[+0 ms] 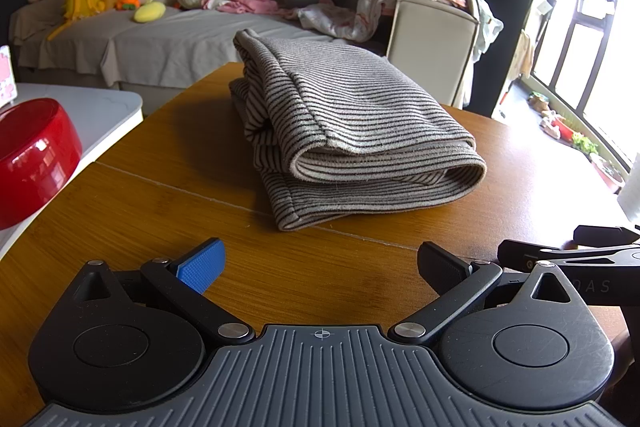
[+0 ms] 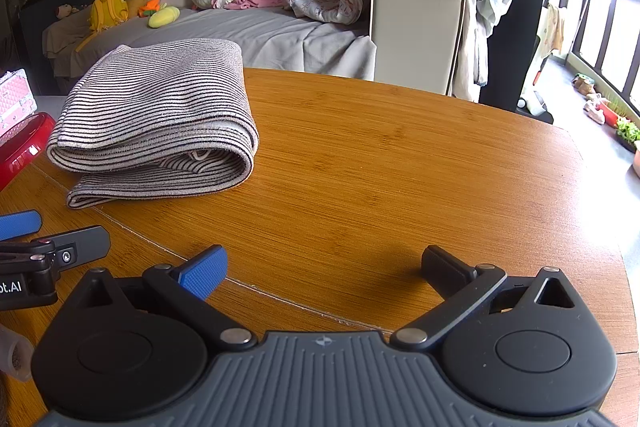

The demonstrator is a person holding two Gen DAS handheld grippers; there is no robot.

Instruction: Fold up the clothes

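A striped grey and black garment (image 1: 352, 131) lies folded in a thick bundle on the wooden table (image 1: 160, 195). In the right wrist view the same garment (image 2: 156, 123) sits at the left on the table (image 2: 400, 167). My left gripper (image 1: 320, 263) is open, a short way in front of the bundle, nothing between its fingers. My right gripper (image 2: 324, 267) is open too, over bare wood to the right of the bundle. Each gripper shows at the edge of the other's view: the right gripper (image 1: 568, 251) and the left gripper (image 2: 44, 239).
A red bowl (image 1: 32, 155) stands on a white side table (image 1: 100, 107) at the left. Behind the table are a sofa (image 1: 180, 35) with plush toys and a beige cabinet (image 1: 432, 47) piled with clothes. Windows and plants fill the right side.
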